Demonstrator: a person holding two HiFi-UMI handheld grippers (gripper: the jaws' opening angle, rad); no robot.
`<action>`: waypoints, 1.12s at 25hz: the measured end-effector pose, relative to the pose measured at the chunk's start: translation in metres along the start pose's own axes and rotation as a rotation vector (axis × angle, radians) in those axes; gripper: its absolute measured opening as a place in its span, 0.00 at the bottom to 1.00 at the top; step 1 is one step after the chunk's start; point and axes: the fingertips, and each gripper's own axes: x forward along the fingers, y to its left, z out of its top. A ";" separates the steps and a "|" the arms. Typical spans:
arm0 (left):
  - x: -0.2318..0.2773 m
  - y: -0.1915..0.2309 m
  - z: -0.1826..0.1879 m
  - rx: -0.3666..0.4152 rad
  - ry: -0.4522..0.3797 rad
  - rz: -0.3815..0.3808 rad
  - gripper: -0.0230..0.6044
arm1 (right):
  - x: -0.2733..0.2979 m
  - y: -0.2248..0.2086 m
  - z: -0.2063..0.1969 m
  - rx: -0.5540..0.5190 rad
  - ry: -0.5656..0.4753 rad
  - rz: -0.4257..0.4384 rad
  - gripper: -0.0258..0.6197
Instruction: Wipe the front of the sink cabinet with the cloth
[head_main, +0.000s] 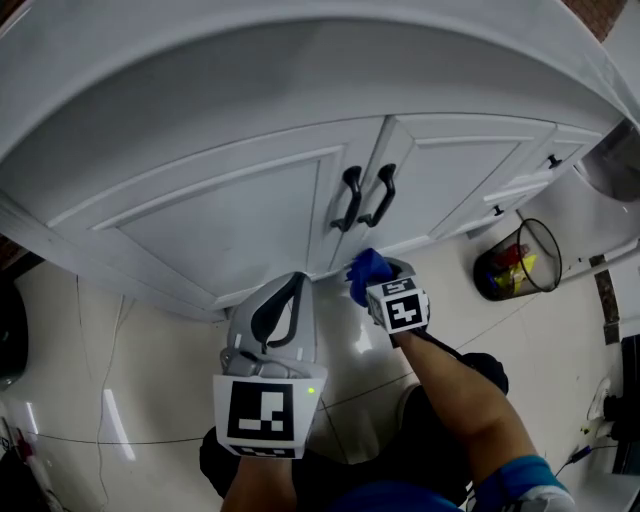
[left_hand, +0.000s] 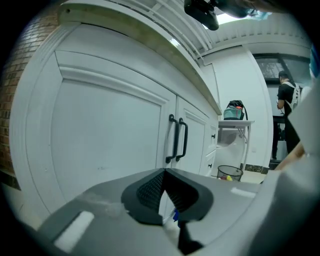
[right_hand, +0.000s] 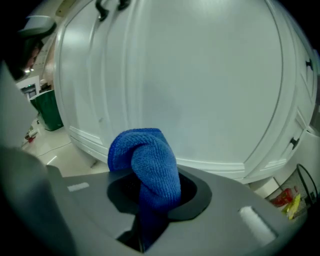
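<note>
Press the blue microfibre cloth (right_hand: 148, 162), clamped in the right tool (right_hand: 150, 192), flat against the white panelled cabinet door (right_hand: 200, 90) (left tool (left_hand: 164, 187) closed, empty)

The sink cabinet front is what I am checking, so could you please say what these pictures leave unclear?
- Head view: the right tool covers where the blue cloth nears the cabinet door; contact is unclear.
- Head view: the left tool hides part of the cabinet base.
- Head view: the wire bin holds items too small to name.
</note>
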 end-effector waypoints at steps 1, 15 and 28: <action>0.003 -0.004 0.000 0.001 0.002 -0.011 0.04 | -0.002 -0.013 -0.004 0.016 0.009 -0.024 0.18; 0.044 -0.046 -0.030 0.092 0.115 -0.127 0.04 | -0.019 -0.176 -0.047 0.334 0.134 -0.232 0.16; 0.072 -0.062 -0.059 0.102 0.202 -0.148 0.04 | -0.013 -0.169 -0.049 0.537 0.102 -0.149 0.16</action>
